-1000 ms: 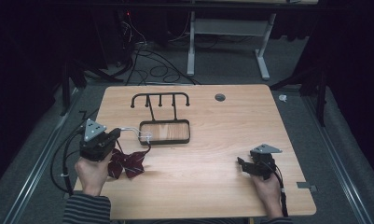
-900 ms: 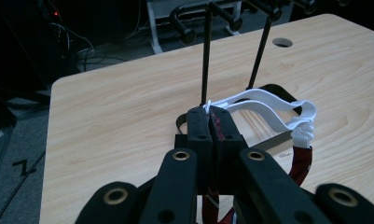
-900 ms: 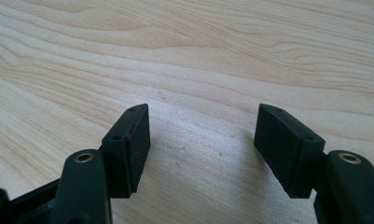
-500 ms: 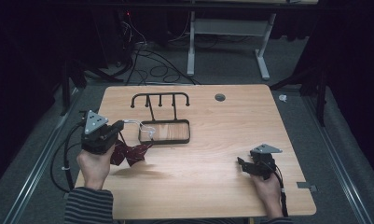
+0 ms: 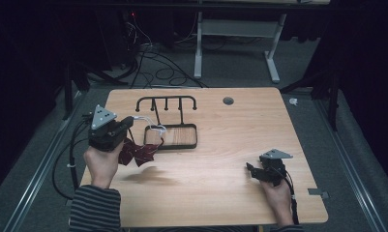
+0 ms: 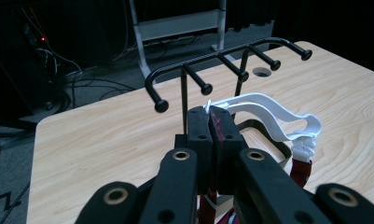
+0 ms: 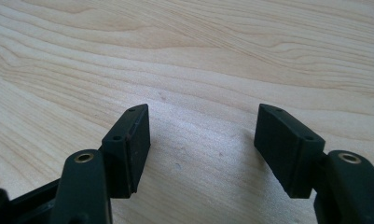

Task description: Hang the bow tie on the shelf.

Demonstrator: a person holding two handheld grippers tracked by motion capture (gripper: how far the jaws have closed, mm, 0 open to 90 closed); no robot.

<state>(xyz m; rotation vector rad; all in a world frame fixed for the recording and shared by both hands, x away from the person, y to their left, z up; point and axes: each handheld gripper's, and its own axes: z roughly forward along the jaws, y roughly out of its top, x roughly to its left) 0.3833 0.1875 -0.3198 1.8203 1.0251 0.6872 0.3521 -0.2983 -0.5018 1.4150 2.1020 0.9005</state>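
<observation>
Two grippers in play. Left gripper (image 6: 214, 122) is pinched shut on the white strap (image 6: 273, 109) of a dark red bow tie (image 5: 138, 153), which hangs just off the table (image 5: 220, 193), near the black peg rack (image 6: 231, 58). Right gripper (image 7: 203, 147) rests low over bare wood, jaws spread, holding nothing. Judgement: to hang it well, keep the strap loop open and level, carry it above a peg tip, then lower over it; a sagging loop may snag the tray (image 5: 184, 145).
</observation>
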